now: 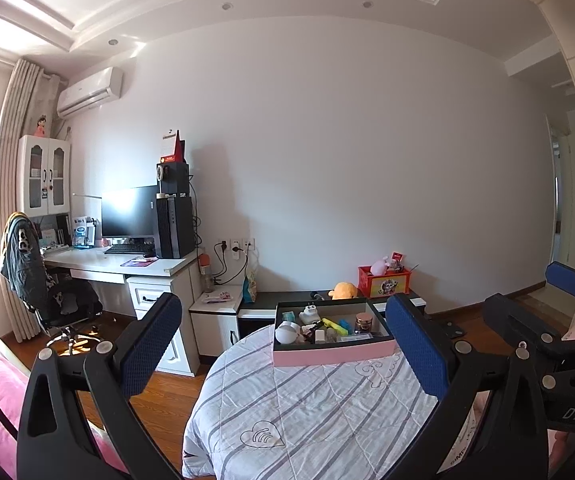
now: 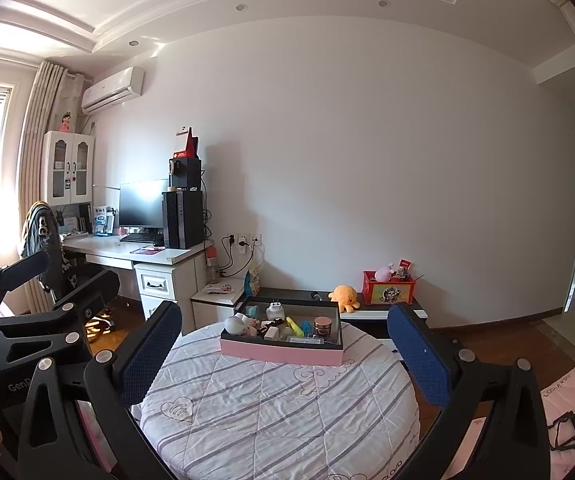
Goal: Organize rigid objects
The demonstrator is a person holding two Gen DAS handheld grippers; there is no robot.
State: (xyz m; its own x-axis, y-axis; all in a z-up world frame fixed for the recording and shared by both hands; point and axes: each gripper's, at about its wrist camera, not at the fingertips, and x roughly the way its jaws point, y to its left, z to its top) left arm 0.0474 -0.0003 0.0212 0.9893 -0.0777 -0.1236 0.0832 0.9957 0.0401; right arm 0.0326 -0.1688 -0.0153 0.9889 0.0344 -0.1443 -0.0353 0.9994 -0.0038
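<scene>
Both tongs were spread wide and held nothing, the left tongs (image 1: 283,344) and the right tongs (image 2: 283,348) hanging side by side above the quilted round tabletop (image 2: 271,408). Ahead of them, between their fingers, sat the pink-sided tray (image 2: 279,350) with a white plug adapter (image 2: 274,309), yellow highlighter (image 2: 293,325) and copper-lidded jar (image 2: 322,325), probably gathered there for sorting.

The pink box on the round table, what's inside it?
The pink box holds a white plug, a white ball-shaped thing, a yellow marker, a blue piece and a copper-lidded jar. Its bottom and anything beneath them is hidden.
</scene>
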